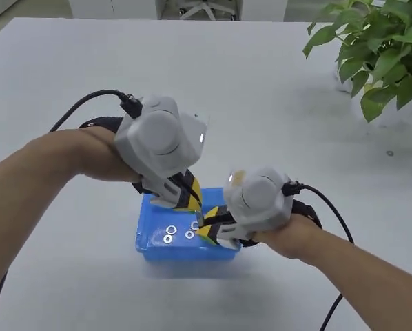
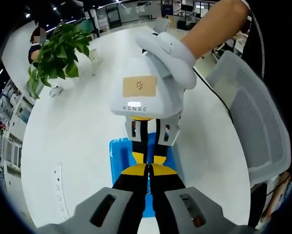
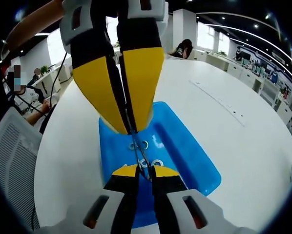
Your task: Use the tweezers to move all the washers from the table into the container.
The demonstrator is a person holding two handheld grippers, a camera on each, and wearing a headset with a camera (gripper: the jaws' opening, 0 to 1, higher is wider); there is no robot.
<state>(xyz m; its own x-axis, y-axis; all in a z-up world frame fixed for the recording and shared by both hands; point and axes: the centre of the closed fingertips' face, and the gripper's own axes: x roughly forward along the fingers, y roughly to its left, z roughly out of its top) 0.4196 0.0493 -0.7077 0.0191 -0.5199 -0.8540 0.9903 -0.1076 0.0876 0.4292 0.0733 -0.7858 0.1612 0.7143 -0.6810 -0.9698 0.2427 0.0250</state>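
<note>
Left tool (image 1: 190,200): jaws shut on the tweezers (image 3: 138,153), pointing down over the far edge of the container (image 1: 185,252).
Right tool (image 1: 207,232): jaws drawn almost together, with the lower end of the tweezers caught between their yellow tips; it sits low over the container's right side.
Tools together: tip to tip, facing each other, with the tweezers running from one pair of jaws to the other.
Washers (image 1: 171,229): inside the container on its blue floor; four can be counted, lying close together and flat.
Container: blue, shallow and rectangular, standing on the white counter (image 1: 261,89).
Head view: gives the layout, with both hands and both tool bodies above the container, cables trailing off them, and a leafy plant (image 1: 378,48) at the far right of the counter.
Right gripper view: makes out the tweezers as a thin metal line, with the washers just beside its lower end.
Left gripper view: the right tool's labelled body seen head-on, the container beneath it, and a mesh chair (image 2: 253,122) beside the counter.
</note>
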